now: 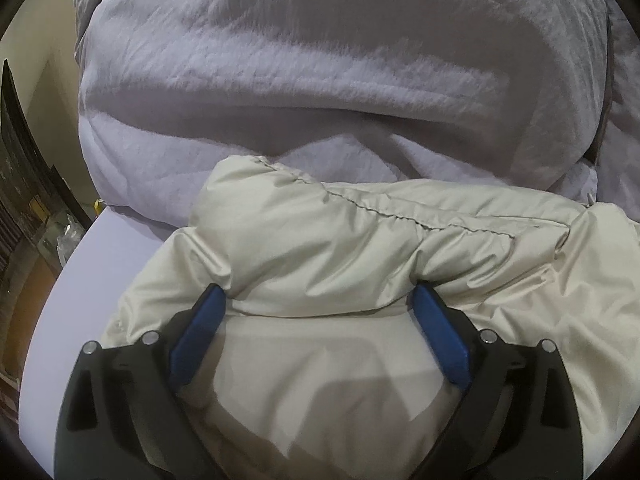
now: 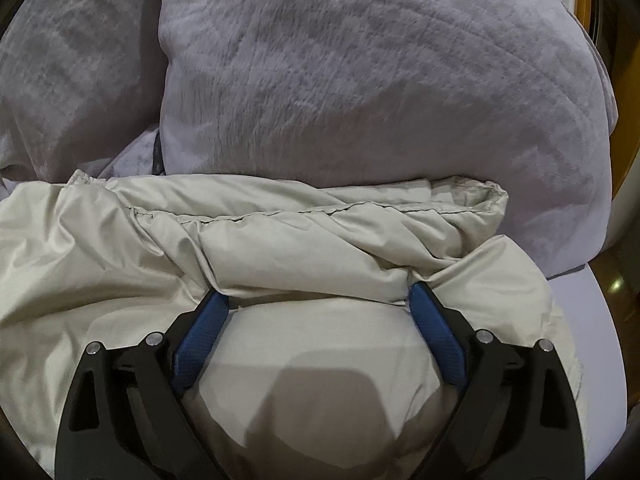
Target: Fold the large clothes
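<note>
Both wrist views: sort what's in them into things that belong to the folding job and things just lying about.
Job:
- puffy beige quilted jacket, bunched between both sets of jaws
- left gripper, open, pressed into the jacket
- right gripper, open, likewise

Lying about:
- rumpled lavender-grey plush blanket behind the jacket
- pale lilac bed sheet underneath
- dark shelving at the left edge

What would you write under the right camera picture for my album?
Right gripper, jaws wide open, pressing into a puffy cream jacket lying in front of a grey quilt.
</note>
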Demonstrator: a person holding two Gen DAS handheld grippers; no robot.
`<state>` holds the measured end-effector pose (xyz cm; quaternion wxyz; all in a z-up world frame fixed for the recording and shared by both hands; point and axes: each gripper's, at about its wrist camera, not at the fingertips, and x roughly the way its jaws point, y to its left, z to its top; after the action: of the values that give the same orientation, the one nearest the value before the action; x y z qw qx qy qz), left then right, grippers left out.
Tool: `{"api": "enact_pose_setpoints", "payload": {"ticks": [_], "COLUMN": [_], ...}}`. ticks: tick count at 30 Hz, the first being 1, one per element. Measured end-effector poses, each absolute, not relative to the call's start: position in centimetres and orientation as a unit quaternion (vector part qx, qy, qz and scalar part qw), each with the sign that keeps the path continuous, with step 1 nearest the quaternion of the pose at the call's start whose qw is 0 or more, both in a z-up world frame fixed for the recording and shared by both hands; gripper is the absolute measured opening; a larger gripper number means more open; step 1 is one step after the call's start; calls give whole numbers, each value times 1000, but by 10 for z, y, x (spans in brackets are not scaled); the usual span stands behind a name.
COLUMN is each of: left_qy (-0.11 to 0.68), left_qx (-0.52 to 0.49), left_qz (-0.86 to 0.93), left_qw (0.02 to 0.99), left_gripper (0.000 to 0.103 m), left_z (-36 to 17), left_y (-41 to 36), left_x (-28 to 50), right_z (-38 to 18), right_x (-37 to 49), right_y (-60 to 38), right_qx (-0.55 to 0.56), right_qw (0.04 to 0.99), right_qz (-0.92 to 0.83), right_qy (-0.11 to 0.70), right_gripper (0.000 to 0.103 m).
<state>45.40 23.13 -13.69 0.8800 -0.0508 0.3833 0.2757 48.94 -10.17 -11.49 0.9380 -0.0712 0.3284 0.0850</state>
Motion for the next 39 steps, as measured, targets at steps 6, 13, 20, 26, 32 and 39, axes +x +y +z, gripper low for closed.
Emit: {"api": "enact_pose_setpoints", "payload": {"ticks": [6,13,20,26,32,39], "left_qy": [395,395,398,420,420,411], "left_qx": [-58,-83,-124,-200,-271,-358], "left_qz": [274,260,266,267,244,226], "left_qw": [875,877,869,844,831,808], "left_gripper": [96,94,94,94,94,94], "left_z": [-123,-83,-71,-89,-110,-131], "left_y": [239,249,269,275,275,285], "left_x": [453,398,312,269,261,270], "right_z": [-121,-91,-96,-130,-160,-186], "right_x": [505,472,435,434,450,453], "right_y": [-97,-136,-216,-248,-254,-267], "right_qx": [-67,-37,54,156,243,323], "right_qw": [934,936,923,883,848,817], "right_qz": [90,63,3,19,34,50], "right_qy": [340,345,380,442,469,476], "right_gripper": [95,94,95,95,95,95]}}
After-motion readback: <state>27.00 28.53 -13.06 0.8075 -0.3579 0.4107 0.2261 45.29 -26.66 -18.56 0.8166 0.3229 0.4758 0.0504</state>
